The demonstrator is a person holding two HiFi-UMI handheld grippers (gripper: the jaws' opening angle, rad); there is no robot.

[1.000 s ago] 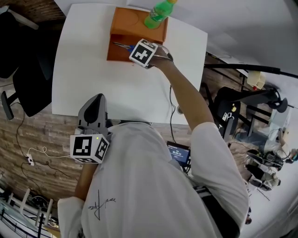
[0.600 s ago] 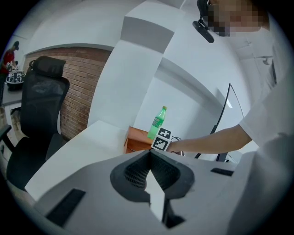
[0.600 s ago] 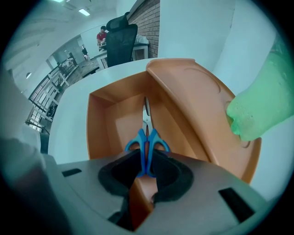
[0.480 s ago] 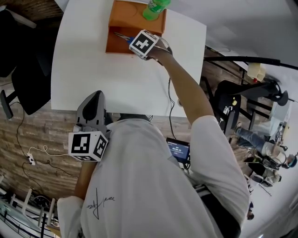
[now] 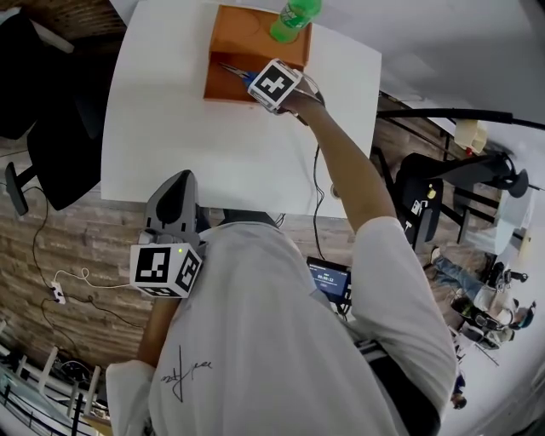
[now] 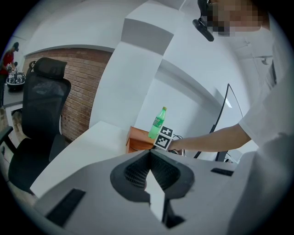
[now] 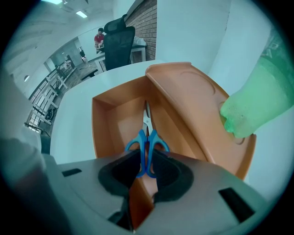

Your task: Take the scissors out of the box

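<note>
Scissors: blue-handled, lying inside the orange box. The blades point away along the box floor, and the handle loops are at the near end.
Right tongs: pointing steeply down into the box and closed narrowly on the scissors' handles, one pad against each loop. In the head view the right tongs are at the box's near-right corner, and the steel blades stick out to the left of them.
Box: sits near the far edge of the white surface, open, with its lid folded back.
Bottle: green plastic, upright at the far side of the box, over the lid.
Left tongs: tips together with nothing between them. They are held near the person's body at the near edge of the surface, well apart from the box, and aimed towards it.
Chair: black office chair, left of the surface.
</note>
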